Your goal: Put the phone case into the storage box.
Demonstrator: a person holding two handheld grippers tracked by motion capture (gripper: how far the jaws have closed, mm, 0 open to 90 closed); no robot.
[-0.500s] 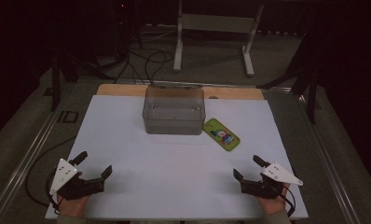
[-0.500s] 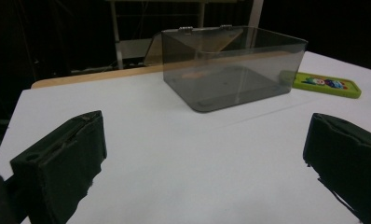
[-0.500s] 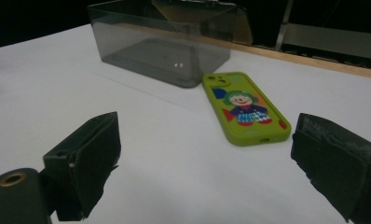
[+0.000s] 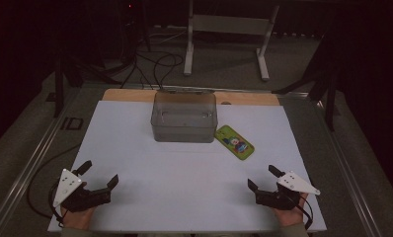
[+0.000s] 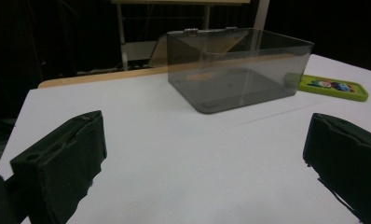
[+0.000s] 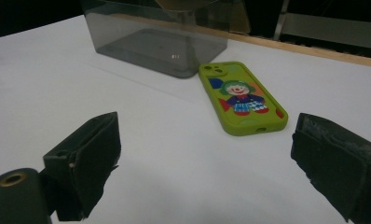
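Two grippers in play, both sitting at the near edge of the table (image 4: 135,148), one at each corner. Left gripper (image 4: 98,174) is resting low over the white sheet with its jaws spread wide, nothing between them; in the left gripper view both black pads (image 5: 62,163) are standing well apart with bare white surface in the gap. Right gripper (image 4: 263,177) is doing the same on the other side: jaws wide apart, holding nothing, pads (image 6: 88,154) framing empty sheet. Each one is carrying one grey three-cornered plate on top and each is being held by one hand coming in from the bottom edge. Moving outward: one green phone case (image 4: 234,142) is lying flat on the table, printed side up with a clown figure on it, well ahead of the right gripper and slightly toward centre; in the right gripper view it (image 6: 242,98) is sitting between the two jaws' lines but far beyond them, untouched. Just beside it, on its left, one clear grey plastic box (image 4: 183,116) is standing upright toward the far middle of the table, its lid hinged back, nothing visible inside; box and case are near each other, apparently not touching. Beyond the table, one white metal stand (image 4: 229,39) is standing on the floor, cables (image 4: 157,64) trailing beside it.
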